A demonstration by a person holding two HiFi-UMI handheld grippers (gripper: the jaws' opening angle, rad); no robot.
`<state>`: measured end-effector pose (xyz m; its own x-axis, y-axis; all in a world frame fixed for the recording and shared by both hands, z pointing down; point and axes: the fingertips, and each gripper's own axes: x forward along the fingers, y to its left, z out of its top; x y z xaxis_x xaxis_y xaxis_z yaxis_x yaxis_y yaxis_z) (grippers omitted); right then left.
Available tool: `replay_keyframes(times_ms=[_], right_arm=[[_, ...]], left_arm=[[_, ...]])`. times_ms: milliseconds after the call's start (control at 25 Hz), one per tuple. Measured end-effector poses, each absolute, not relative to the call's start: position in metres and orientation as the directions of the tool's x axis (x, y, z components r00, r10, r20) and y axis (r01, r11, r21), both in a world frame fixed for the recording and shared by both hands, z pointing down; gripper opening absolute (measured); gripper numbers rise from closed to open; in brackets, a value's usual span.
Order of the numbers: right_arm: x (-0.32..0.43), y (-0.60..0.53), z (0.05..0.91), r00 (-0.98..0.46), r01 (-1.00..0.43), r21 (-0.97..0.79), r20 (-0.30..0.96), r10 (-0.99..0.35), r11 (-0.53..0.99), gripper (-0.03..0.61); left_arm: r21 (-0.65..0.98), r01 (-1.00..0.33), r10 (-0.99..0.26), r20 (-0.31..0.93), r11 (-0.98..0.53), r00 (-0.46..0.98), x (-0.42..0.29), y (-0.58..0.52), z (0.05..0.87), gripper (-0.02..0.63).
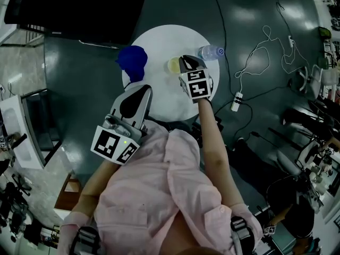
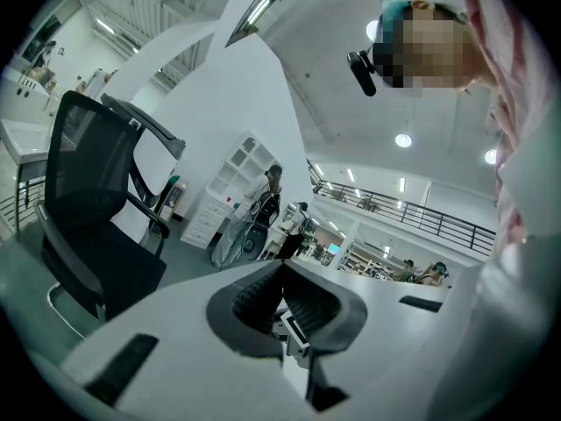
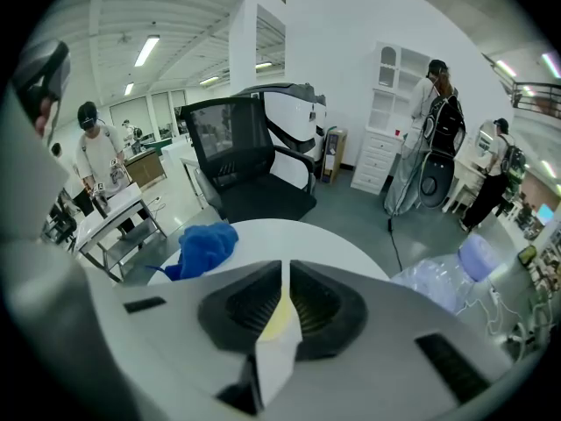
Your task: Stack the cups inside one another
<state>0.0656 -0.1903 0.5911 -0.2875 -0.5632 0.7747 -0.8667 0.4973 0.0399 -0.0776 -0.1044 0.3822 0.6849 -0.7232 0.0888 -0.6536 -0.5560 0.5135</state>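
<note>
The right gripper [image 1: 186, 62] reaches out over the round white table [image 1: 159, 39], angled downward, and its jaws are clenched on the wall of a pale yellow cup [image 1: 173, 65]. In the right gripper view the thin wall stands upright in the narrow slit between the two black pads, one pad on each side of it. From above, the cup's open mouth shows just left of the gripper's tip, near the middle of the table. I cannot tell whether its base rests on the tabletop or hangs just above it.

A bunched blue cloth [image 1: 133, 60] lies at the table's left edge, apart from the cup. A clear plastic bottle [image 1: 211, 52] lies on its side at the right edge, just beyond the right gripper.

The left gripper [image 1: 139, 93] is held back near the person's pink shirt [image 1: 159, 185], at the near rim of the table. Its jaws are pressed together with nothing between them, pointing out level towards a black mesh office chair [image 2: 96, 217].

On the dark floor to the right of the table, a white power strip [image 1: 236, 101] lies with its cable looping away.
</note>
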Motion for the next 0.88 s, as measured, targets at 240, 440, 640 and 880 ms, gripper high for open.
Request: replay_keyframes(times_ms=[240,440,640,880], right_arm=[[0.062,-0.190,0.585,-0.301,-0.875,0.026,0.754,-0.584,0.484,0.040],[0.060,-0.189,0.574,-0.315,-0.882,0.009,0.731,-0.605,0.471,0.035],[0.053,-0.188,0.562,-0.328,-0.887,-0.008,0.712,-0.621,0.461,0.034],[0.055,-0.180,0.551,-0.336,-0.897,-0.018,0.678,-0.654,0.441,0.031]], left_arm=[[0.509,-0.654,-0.723,0.084,-0.560,0.685,-0.079,-0.101,0.383,0.018],[0.504,-0.651,-0.718,0.082,-0.568,0.691,-0.077,-0.098,0.381,0.018],[0.497,-0.657,-0.723,0.082,-0.567,0.686,-0.080,-0.093,0.380,0.018],[0.496,-0.662,-0.732,0.076,-0.562,0.677,-0.079,-0.084,0.376,0.018]])
